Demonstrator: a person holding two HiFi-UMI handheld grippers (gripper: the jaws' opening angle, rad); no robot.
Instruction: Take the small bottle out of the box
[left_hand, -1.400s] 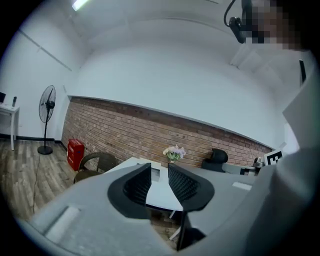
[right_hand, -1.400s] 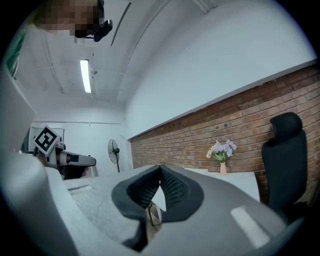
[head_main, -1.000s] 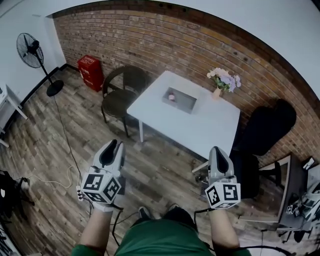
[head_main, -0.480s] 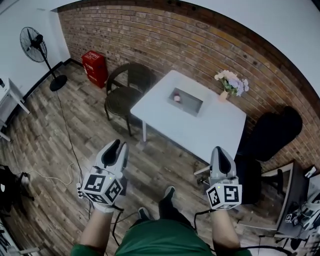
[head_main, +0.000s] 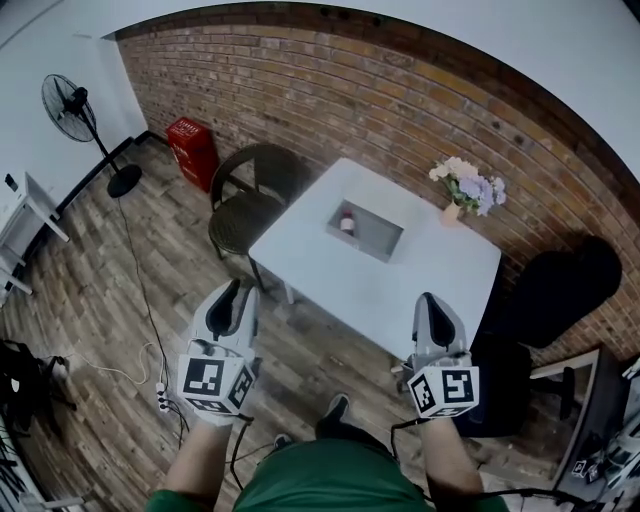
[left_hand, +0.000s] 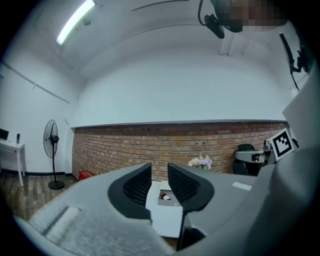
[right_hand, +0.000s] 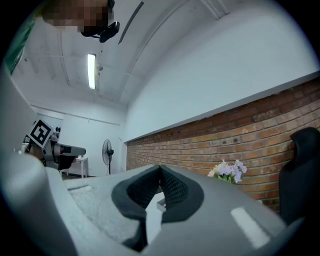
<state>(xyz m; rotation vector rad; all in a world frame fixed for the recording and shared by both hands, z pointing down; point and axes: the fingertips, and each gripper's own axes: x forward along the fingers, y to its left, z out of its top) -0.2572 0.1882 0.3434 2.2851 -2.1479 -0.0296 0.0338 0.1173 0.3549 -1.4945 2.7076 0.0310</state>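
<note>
- Small bottle (head_main: 347, 222) sits inside the box (head_main: 382, 238), upper centre, on the white tabletop (head_main: 400, 285)
- Left gripper (head_main: 230, 292) fingers drawn almost together, empty (lower left)
- Right gripper (head_main: 433, 300) fingers clenched, empty

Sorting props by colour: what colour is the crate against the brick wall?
Red crate, best in head view.

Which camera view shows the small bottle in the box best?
The head view: it looks down into the box, where the bottle shows at its left end. The left gripper view shows the bottle tiny and far off. The right gripper view shows only a box corner, no bottle.
</note>
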